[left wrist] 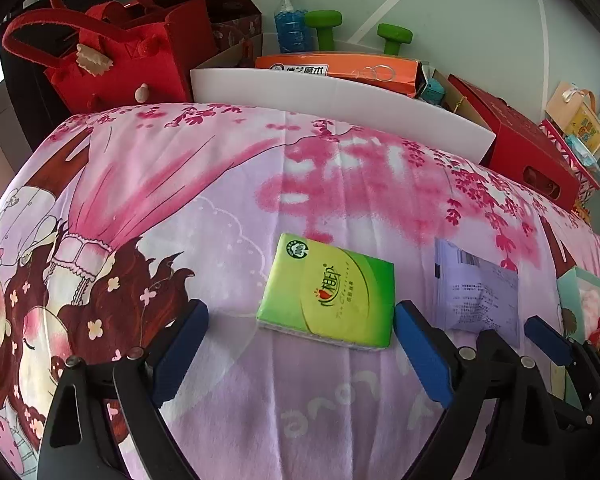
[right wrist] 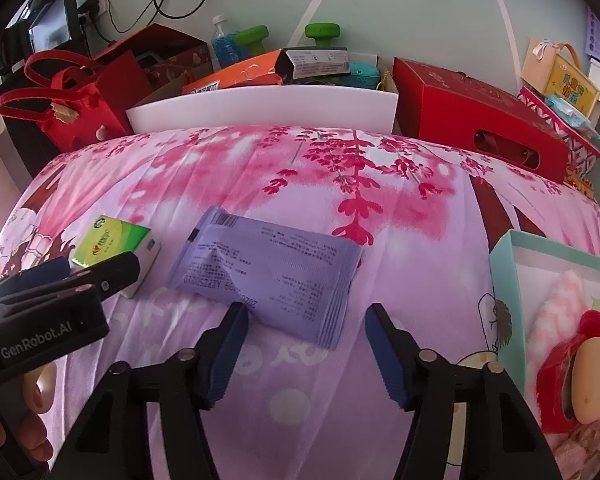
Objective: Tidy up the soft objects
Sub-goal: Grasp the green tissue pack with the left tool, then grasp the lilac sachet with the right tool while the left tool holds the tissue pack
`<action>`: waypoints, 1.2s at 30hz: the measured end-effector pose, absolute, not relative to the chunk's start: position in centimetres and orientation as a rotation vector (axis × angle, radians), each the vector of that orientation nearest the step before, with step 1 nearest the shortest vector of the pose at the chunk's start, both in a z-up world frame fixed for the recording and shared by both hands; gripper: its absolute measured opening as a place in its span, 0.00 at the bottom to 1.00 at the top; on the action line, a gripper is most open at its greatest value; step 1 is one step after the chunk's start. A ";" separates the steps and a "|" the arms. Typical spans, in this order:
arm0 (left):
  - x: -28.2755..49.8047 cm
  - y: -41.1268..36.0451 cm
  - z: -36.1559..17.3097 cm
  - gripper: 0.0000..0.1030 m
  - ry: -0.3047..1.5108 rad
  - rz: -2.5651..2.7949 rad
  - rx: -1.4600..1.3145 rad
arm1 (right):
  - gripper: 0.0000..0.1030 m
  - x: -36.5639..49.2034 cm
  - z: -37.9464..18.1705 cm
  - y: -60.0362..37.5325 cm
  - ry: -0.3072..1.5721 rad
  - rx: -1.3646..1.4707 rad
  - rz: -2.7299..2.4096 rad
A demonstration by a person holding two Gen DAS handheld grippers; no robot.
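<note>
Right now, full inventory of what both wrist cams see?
tissue pack: 1, green, on the sheet, between the left jaws, untouched
wet-wipe pack: 1, lilac, on the sheet, right of the tissue pack, near end between the right jaws
sheet: 1, pink cartoon print, under both packs
white bin: 1, behind the sheet, holds an orange box
felt bag: 1, red, back left
red box: 1, back right
bottle: 1, blue contents, at the wall
dumbbells: 2, green, beside the bottle
teal box: 1, right edge, toys inside
left hand-held gripper: open
right hand-held gripper: open
</note>
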State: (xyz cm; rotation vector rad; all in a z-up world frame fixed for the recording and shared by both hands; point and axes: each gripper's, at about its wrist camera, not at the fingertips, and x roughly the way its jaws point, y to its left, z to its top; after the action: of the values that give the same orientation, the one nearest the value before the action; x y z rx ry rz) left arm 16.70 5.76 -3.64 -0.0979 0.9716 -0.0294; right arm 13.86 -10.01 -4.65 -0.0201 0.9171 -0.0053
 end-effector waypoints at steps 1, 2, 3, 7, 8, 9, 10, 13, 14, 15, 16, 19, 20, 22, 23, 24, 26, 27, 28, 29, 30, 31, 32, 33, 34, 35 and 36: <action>16.7 5.7 -3.6 0.83 0.970 -0.033 -0.096 | 0.58 13.8 -4.7 -10.0 0.916 -0.019 -0.005; 16.7 5.6 -3.6 0.81 0.969 -0.039 -0.096 | 0.51 13.8 -4.6 -10.1 0.914 -0.018 -0.005; 16.8 5.5 -3.6 0.76 0.970 -0.047 -0.098 | 0.47 13.8 -4.6 -10.1 0.912 -0.017 -0.007; 16.8 5.0 -3.6 0.66 0.968 -0.069 -0.083 | 0.30 13.8 -4.5 -10.2 0.909 -0.014 0.002; 16.8 4.9 -3.5 0.66 0.967 -0.068 -0.079 | 0.29 13.8 -4.5 -10.2 0.909 -0.015 0.003; 16.8 4.9 -3.6 0.66 0.968 -0.069 -0.075 | 0.27 13.8 -4.6 -10.2 0.910 -0.016 0.003; 16.8 4.9 -3.6 0.66 0.968 -0.071 -0.076 | 0.25 13.8 -4.6 -10.1 0.909 -0.015 0.004; 16.7 5.1 -3.5 0.65 0.971 -0.073 -0.087 | 0.12 13.7 -4.6 -10.2 0.906 -0.012 0.004; 16.7 5.1 -3.5 0.65 0.972 -0.072 -0.085 | 0.10 13.7 -4.5 -10.2 0.906 -0.008 0.005; 16.7 5.0 -3.5 0.65 0.974 -0.071 -0.081 | 0.09 13.7 -4.5 -10.3 0.906 -0.004 0.005; 16.6 5.0 -3.5 0.65 0.976 -0.070 -0.080 | 0.07 13.7 -4.5 -10.3 0.907 0.000 0.003; 16.5 5.1 -3.4 0.65 0.976 -0.068 -0.080 | 0.02 13.6 -4.5 -10.4 0.905 0.002 0.000; 16.5 5.1 -3.3 0.65 0.977 -0.067 -0.081 | 0.01 13.6 -4.4 -10.4 0.906 0.002 0.001; 16.4 5.2 -3.2 0.65 0.979 -0.064 -0.083 | 0.00 13.6 -4.4 -10.3 0.906 0.002 0.001; 16.3 5.2 -3.2 0.65 0.979 -0.063 -0.084 | 0.00 13.5 -4.3 -10.3 0.905 0.003 0.003; 16.3 5.2 -3.1 0.65 0.979 -0.062 -0.085 | 0.00 13.5 -4.3 -10.3 0.907 0.004 0.005; 16.1 5.1 -3.0 0.65 0.980 -0.063 -0.085 | 0.00 13.3 -4.3 -10.2 0.907 0.001 0.005; 16.0 5.1 -2.9 0.65 0.980 -0.064 -0.084 | 0.00 13.2 -4.2 -10.2 0.907 0.001 0.005; 15.9 5.0 -2.8 0.65 0.981 -0.064 -0.082 | 0.00 13.1 -4.2 -10.2 0.908 0.001 0.005; 15.7 5.0 -2.7 0.65 0.981 -0.063 -0.082 | 0.00 12.9 -4.2 -10.2 0.911 0.000 0.004; 15.5 5.0 -2.6 0.65 0.981 -0.063 -0.081 | 0.00 12.7 -4.1 -10.3 0.913 -0.003 0.002; 15.3 5.0 -2.4 0.65 0.978 -0.062 -0.083 | 0.00 12.6 -4.1 -10.4 0.912 -0.004 0.000; 15.1 5.1 -2.2 0.65 0.976 -0.061 -0.086 | 0.00 12.5 -3.9 -10.5 0.910 -0.002 -0.004; 14.9 5.2 -2.0 0.65 0.973 -0.059 -0.089 | 0.00 12.4 -3.8 -10.7 0.907 0.000 -0.006; 14.7 5.3 -1.8 0.65 0.967 -0.056 -0.093 | 0.00 12.4 -3.6 -10.8 0.906 0.002 -0.009; 14.6 5.5 -1.6 0.65 0.962 -0.054 -0.097 | 0.00 12.4 -3.5 -10.9 0.907 -0.002 -0.010; 14.6 5.6 -1.4 0.65 0.953 -0.051 -0.103 | 0.00 12.5 -3.5 -10.9 0.904 -0.008 -0.014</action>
State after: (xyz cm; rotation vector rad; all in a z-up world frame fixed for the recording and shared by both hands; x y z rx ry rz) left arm 14.56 5.65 -1.43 -0.1030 0.9526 -0.0513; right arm 12.46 -10.88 -3.45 -0.0076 0.9042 -0.0141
